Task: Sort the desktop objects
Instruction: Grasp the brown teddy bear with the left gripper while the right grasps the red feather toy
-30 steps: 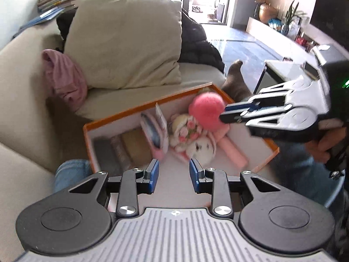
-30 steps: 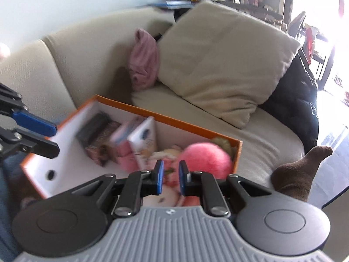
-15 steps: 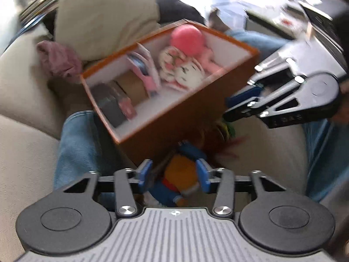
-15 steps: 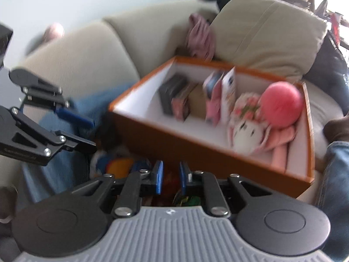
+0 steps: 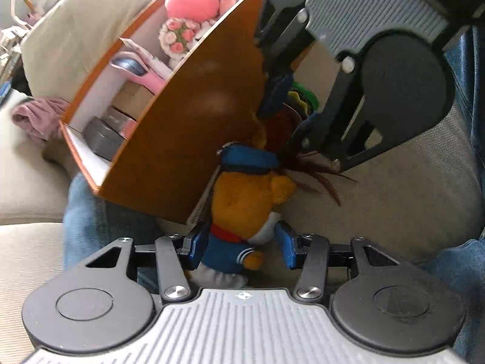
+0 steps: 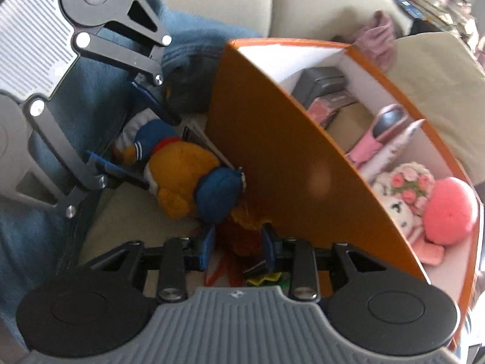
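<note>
Now both tools are going for pickups beside the orange cardboard box (image 5: 194,139). Left gripper (image 5: 242,244) is straddling the orange plush bear in blue sailor suit and cap (image 5: 245,200), fingers spread, not yet pinching; bear is lying on the beige sofa cushion (image 5: 394,200), touching the box wall at its 9 o'clock. Right gripper (image 6: 238,247), fingers parted, is bracketing a red feathery toy (image 6: 242,230). Next, I judge: closing squarely on each, then lifting over the rim.
</note>
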The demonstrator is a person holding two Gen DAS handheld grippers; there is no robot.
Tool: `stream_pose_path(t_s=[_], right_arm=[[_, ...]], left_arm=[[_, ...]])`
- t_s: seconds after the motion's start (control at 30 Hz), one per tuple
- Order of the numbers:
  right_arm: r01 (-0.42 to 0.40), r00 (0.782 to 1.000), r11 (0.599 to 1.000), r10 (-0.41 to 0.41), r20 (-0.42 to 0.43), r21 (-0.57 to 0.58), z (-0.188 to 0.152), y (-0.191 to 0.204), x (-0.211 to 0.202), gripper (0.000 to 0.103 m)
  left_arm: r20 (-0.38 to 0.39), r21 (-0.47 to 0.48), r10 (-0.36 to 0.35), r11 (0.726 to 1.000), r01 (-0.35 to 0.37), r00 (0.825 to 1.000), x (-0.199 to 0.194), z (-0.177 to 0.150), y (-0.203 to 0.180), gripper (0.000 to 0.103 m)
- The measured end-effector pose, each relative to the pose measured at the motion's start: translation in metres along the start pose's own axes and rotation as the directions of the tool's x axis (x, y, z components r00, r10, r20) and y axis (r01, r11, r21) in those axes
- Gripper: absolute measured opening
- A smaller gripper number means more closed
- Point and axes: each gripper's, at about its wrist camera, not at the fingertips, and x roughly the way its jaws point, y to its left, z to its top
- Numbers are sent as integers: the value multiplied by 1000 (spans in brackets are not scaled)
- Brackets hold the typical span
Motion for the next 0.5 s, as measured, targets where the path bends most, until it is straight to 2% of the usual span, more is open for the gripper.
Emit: stream_pose_path(t_s=[0.17, 0.33, 0.5], right_arm=[[19, 999, 999, -19, -26, -26, 3, -2, 19, 38], [22, 1000, 999, -23, -21, -36, 1, 1, 30, 34], [35, 999, 999, -35, -13, 29, -2, -14, 21, 12]], left_arm=[[-3, -35, -20, 999, 20, 1000, 16, -1, 5, 60], [-21, -95, -45, 995, 43, 999, 28, 1, 12, 62], [-11, -155, -55, 987, 53, 998, 25, -1, 17, 57]])
